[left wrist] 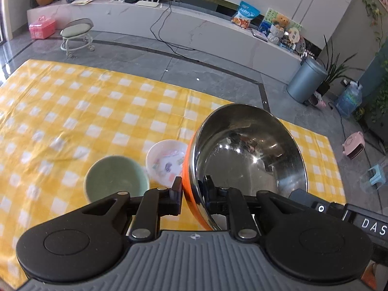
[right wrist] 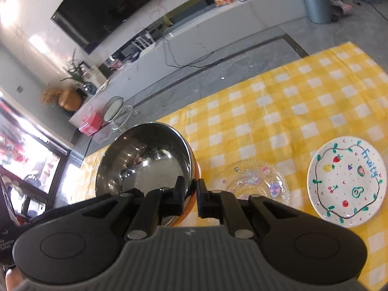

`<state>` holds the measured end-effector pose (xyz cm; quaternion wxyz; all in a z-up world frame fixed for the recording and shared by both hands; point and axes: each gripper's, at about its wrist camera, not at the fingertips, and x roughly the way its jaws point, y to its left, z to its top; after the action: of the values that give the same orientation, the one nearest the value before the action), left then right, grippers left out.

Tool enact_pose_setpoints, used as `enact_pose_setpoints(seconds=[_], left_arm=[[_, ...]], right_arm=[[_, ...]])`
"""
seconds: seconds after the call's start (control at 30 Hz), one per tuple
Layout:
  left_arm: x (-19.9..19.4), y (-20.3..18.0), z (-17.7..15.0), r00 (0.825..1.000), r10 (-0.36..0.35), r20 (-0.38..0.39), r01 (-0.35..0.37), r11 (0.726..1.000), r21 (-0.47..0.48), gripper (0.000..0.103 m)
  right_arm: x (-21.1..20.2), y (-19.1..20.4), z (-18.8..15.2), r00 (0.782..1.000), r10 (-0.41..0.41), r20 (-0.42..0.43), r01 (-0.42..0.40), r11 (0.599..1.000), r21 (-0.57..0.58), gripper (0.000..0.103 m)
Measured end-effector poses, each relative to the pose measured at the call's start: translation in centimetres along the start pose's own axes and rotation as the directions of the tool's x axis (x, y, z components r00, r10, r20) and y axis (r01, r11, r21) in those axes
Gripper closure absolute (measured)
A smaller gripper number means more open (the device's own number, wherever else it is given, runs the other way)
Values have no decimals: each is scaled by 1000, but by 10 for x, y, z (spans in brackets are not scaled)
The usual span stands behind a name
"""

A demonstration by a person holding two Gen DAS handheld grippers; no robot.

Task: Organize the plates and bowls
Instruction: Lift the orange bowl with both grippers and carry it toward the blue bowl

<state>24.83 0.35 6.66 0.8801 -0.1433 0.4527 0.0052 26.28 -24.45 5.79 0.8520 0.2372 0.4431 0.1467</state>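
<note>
A steel bowl with an orange outside is held tilted above the yellow checked cloth. My left gripper is shut on its rim, one finger inside and one outside. My right gripper is shut on the opposite rim of the same steel bowl. Below, in the left wrist view, a green bowl and a white patterned bowl sit side by side. In the right wrist view a clear glass plate and a white "Fruity" plate lie on the cloth.
The cloth covers a table whose far edge meets grey floor. Beyond it are a small stool, a grey bin, a pink box and a long white TV bench.
</note>
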Motion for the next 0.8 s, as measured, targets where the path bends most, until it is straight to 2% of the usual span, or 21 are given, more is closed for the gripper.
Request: enact_pose_setpoints(seconds=[0.3,0.43,0.63,0.8], left_arm=[[-46,18,-13,999,12,30,-12,1000,-6,85],[-62,32,-27,1000,-6,20,7,999,-47,85],[-82,51,-51,1000,-12,15,13,995,-94,85],[-92,60,-73,1000,-10,10,11,995,-102,85]], right_arm=[[-33,35,-24,1000,18,-14,-19,997,-71,96],[-46,45,-38,999,22,-32,-24,996,-81,96],[-62,60,-70,999,-3,-53,-3,995,-98,96],[-70,55,-103,997,-10,-82,6,999,-53,96]])
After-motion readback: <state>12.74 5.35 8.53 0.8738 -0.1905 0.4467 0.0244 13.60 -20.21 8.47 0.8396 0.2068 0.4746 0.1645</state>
